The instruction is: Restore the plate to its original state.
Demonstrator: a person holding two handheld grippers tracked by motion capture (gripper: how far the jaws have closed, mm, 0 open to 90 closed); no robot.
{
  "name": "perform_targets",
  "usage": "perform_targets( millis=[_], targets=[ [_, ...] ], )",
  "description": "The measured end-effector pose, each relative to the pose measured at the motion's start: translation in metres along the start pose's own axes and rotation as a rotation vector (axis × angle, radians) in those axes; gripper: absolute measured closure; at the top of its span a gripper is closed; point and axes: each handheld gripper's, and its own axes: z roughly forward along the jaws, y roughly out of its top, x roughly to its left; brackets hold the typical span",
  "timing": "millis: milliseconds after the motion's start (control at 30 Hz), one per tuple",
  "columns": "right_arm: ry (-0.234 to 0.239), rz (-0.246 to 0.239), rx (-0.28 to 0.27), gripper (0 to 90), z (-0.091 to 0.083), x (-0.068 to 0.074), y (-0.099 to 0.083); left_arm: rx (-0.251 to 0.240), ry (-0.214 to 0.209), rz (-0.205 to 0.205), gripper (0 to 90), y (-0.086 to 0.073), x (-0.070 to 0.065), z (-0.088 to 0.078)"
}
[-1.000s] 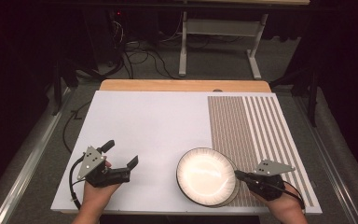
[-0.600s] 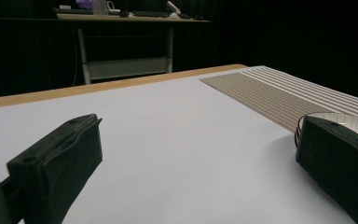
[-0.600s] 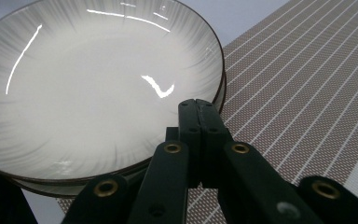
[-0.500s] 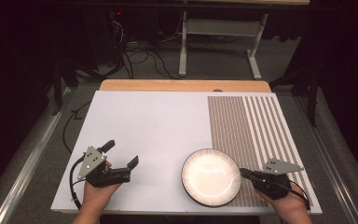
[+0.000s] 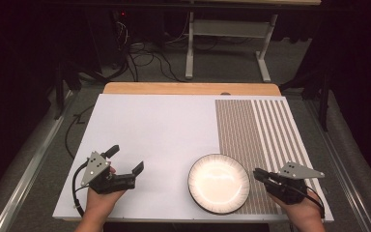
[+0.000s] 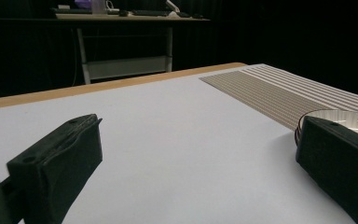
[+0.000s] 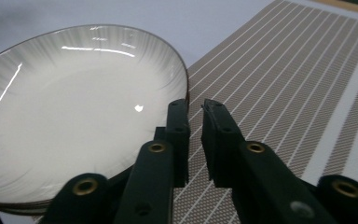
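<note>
- The plate is sitting flat on the table, down toward the six o'clock edge, with its right side lying over the start of the striped mat.
- The right gripper is resting just off the plate's rim at the three o'clock side, and in the right gripper view its fingers are standing with a narrow gap between them and nothing in it.
- Those fingers have just been easing apart, and the plate's edge is lying a little ahead and left of their tips rather than between them.
- To my eye the plate is being let go here: it looks set down and settled, with no tilt showing.
- The left gripper is idling well apart from the plate, out at its nine o'clock, with its fingers spread wide over bare table.
- From the left gripper view the plate's rim is just peeking past the far finger, untouched.
- So the placing itself seems done, as far as I am judging it.
- What is looking left is for the right hand to back away from the rim without nudging it; whether the plate is meant to travel further onto the stripes I cannot tell.
</note>
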Motion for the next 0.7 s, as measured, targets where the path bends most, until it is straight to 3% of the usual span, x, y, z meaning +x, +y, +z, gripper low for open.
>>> perform_targets(
  millis=[167, 200, 233, 267, 300, 600, 700],
  targets=[
    [-0.070, 0.015, -0.066, 59.1, -0.006, -0.006, 0.000, 0.022, -0.004, 0.016, 0.7, 0.000, -0.002, 0.002],
    [-0.070, 0.015, -0.066, 59.1, -0.006, -0.006, 0.000, 0.022, -0.004, 0.016, 0.7, 0.000, -0.002, 0.002],
    [-0.106, 0.020, -0.096, 50.4, -0.009, -0.009, 0.000, 0.026, -0.004, 0.022, 0.6, 0.000, -0.003, 0.003],
    [-0.106, 0.020, -0.096, 50.4, -0.009, -0.009, 0.000, 0.026, -0.004, 0.022, 0.6, 0.000, -0.003, 0.003],
    [-0.127, 0.031, -0.128, 42.1, -0.013, -0.011, -0.001, 0.029, -0.002, 0.026, 0.6, -0.001, -0.004, 0.003],
    [-0.162, 0.098, -0.231, 1.3, -0.020, -0.020, 0.001, 0.046, -0.012, 0.057, 0.6, -0.002, -0.007, 0.003],
    [-0.160, 0.103, -0.250, 0.5, -0.021, -0.018, 0.002, 0.042, -0.008, 0.049, 0.6, -0.001, -0.006, 0.001]
  ],
)
